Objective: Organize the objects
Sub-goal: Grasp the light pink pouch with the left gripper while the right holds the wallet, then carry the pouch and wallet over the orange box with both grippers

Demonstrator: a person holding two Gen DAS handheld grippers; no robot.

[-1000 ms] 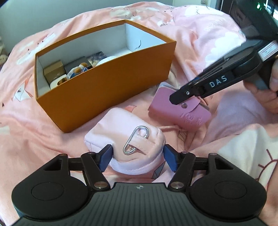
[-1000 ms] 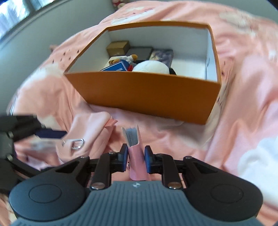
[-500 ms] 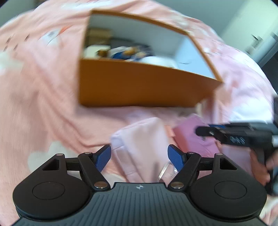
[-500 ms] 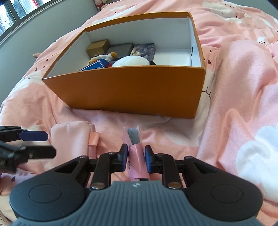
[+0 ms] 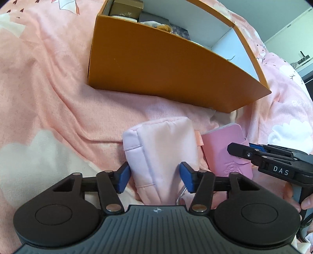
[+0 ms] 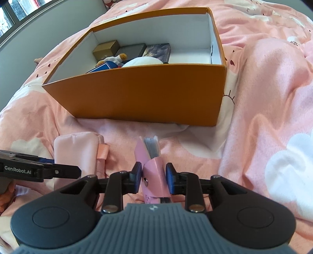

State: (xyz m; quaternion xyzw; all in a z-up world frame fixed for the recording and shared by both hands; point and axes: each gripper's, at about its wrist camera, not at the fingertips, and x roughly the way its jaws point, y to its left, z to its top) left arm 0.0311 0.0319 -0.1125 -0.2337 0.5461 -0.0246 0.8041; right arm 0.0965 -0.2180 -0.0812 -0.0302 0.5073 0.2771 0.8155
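A pale pink padded pouch (image 5: 162, 156) lies on the bed in front of an orange box (image 5: 166, 64). My left gripper (image 5: 154, 176) is open, its blue pads on either side of the pouch's near end. My right gripper (image 6: 153, 176) is shut on a pink card wallet (image 6: 152, 166), which lies just right of the pouch in the left wrist view (image 5: 227, 152). The pouch (image 6: 76, 152) and the orange box (image 6: 148, 93) also show in the right wrist view. The box holds several small items.
The bed is covered by a pink quilt (image 6: 264, 117) with white cloud prints and soft folds. A grey wall and a window (image 6: 17, 15) lie beyond the bed at the left.
My left gripper has swung round and dropped closer to the pouch, its pads now beside it. My right gripper has stayed shut on the wallet, and its view of the box has drawn nearer.
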